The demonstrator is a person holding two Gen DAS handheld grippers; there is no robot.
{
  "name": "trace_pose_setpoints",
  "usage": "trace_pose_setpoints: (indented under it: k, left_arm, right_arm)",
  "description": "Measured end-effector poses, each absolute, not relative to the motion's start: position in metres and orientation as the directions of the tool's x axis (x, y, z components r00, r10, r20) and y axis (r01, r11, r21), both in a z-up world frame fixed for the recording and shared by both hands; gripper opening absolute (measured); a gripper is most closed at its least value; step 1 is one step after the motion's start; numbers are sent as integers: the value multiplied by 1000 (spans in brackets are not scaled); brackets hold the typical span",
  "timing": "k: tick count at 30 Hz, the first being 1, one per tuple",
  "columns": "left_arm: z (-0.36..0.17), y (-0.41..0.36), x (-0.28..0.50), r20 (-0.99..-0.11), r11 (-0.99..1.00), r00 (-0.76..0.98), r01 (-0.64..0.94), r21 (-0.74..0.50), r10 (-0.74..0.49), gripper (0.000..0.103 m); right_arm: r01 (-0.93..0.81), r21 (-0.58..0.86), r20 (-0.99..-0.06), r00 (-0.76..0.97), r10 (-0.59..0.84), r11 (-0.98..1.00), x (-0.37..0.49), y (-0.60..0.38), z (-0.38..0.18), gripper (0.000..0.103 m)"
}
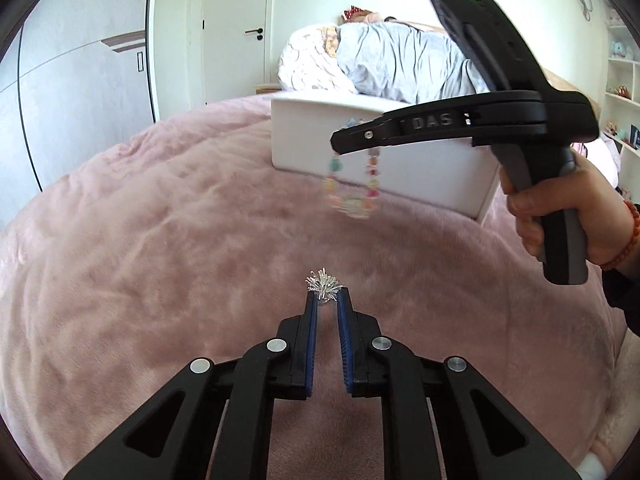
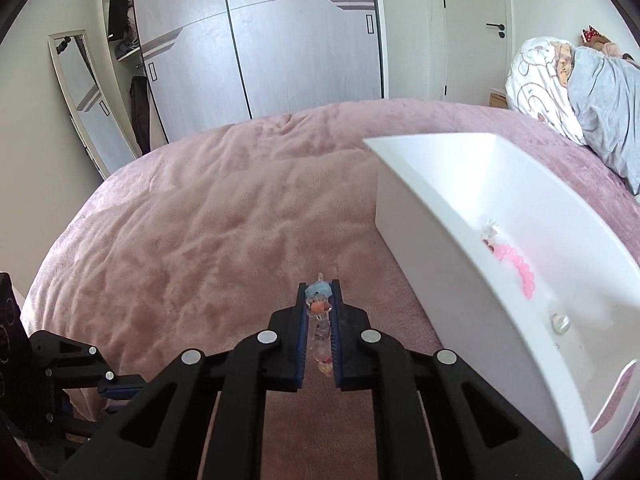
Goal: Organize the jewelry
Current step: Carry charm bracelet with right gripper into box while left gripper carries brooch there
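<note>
My left gripper (image 1: 326, 294) is shut on a silver spiky ornament (image 1: 323, 285), held low over the pink blanket (image 1: 180, 220). My right gripper (image 2: 319, 290) is shut on a colourful beaded bracelet (image 2: 319, 307). In the left wrist view the bracelet (image 1: 352, 184) hangs in a loop from the right gripper (image 1: 338, 142), in the air in front of the white box (image 1: 304, 140). In the right wrist view the white box (image 2: 420, 216) stands to the right of the gripper. A pink bead bracelet (image 2: 516, 266) and small clear pieces (image 2: 560, 322) lie inside it.
The box stands on a bed covered by the pink blanket (image 2: 200, 220). A grey duvet (image 1: 400, 64) and a patterned pillow (image 1: 312, 60) lie behind the box. A wardrobe (image 2: 260, 40) and a leaning mirror (image 2: 86, 100) stand beyond the bed's edge. Shelves (image 1: 620, 80) are at the right.
</note>
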State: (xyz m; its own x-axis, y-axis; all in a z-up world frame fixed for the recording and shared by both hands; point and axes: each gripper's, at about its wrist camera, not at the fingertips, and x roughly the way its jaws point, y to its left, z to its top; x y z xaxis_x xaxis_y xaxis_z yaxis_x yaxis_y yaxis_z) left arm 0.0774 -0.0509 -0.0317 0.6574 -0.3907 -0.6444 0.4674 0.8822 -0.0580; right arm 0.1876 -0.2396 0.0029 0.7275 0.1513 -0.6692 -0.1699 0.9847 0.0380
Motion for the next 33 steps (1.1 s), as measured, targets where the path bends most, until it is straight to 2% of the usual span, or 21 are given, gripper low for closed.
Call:
trace_pose_setpoints:
  k: [15,23,33]
  left_arm:
    - [64,-75,111,-536,880,743,475,0,-401,15]
    - [90,-96,135,-540,870,732,493,-3,-416,15]
    - [98,-137,186,-568,869,715,495,1,-407,15]
  right_arm:
    - [-169,-3,-501,853,144,986,130,-266,125,10]
    - [-117,5,-459,882,106,993,113,-299,137,10]
    - [-45,38,-426,903,57,998,119,-354,129,10]
